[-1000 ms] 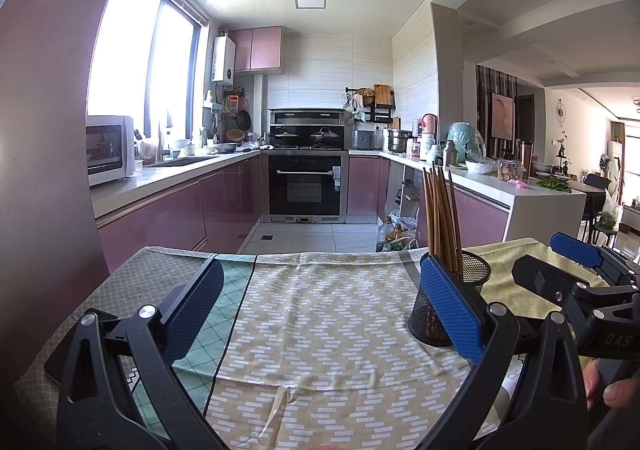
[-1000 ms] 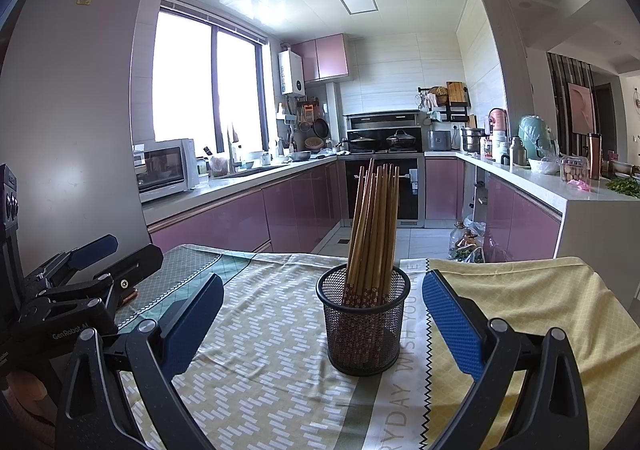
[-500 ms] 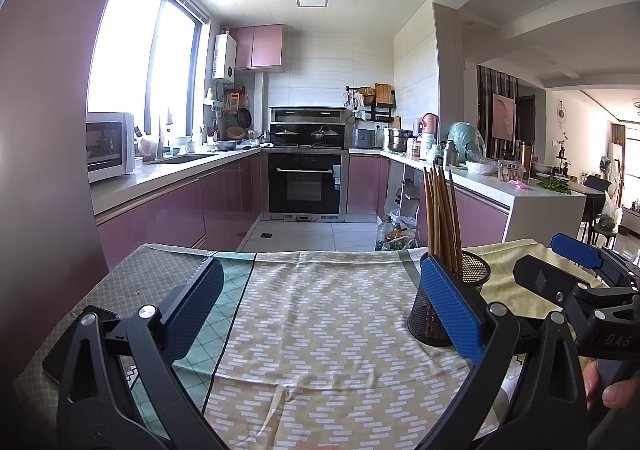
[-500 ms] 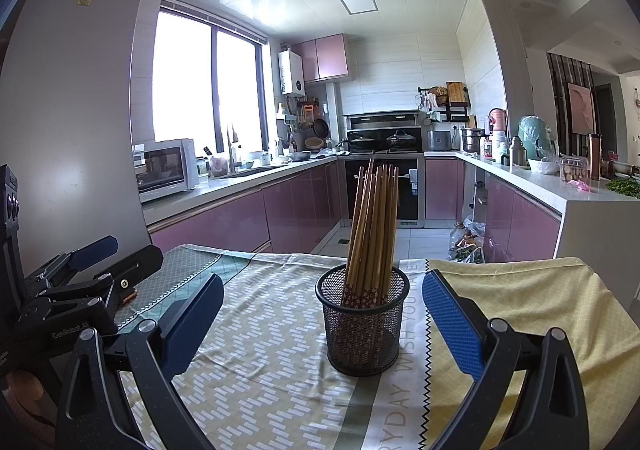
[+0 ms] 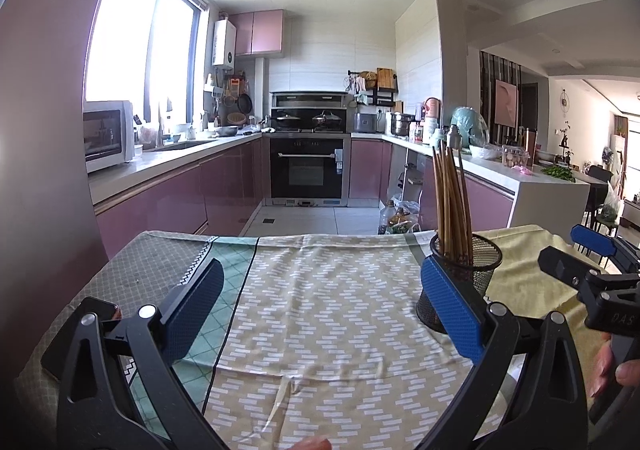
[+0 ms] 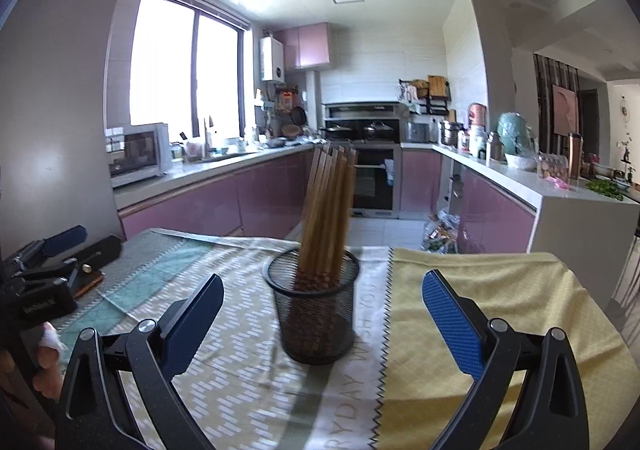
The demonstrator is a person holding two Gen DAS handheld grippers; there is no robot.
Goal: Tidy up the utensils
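A black mesh cup (image 6: 314, 308) stands on the cloth-covered table and holds a bundle of wooden chopsticks (image 6: 326, 209). My right gripper (image 6: 322, 324) is open and empty, its jaws wide apart just short of the cup, which sits between them. In the left wrist view the cup (image 5: 464, 274) is at the right, partly hidden by my right-hand pad (image 5: 450, 308). My left gripper (image 5: 320, 314) is open and empty over bare cloth. Each gripper shows in the other's view: the right one (image 5: 588, 266) and the left one (image 6: 52, 250).
The table has a patterned cloth (image 5: 320, 290), with a yellow part (image 6: 480, 290) on the right. A dark phone (image 5: 76, 326) lies at the table's left edge. Beyond the far edge is a kitchen with pink cabinets (image 5: 168, 201) and an oven (image 5: 308, 169).
The right wrist view has swung: the cup and chopsticks now sit a little left of centre and look tilted and blurred. The left gripper has hardly moved.
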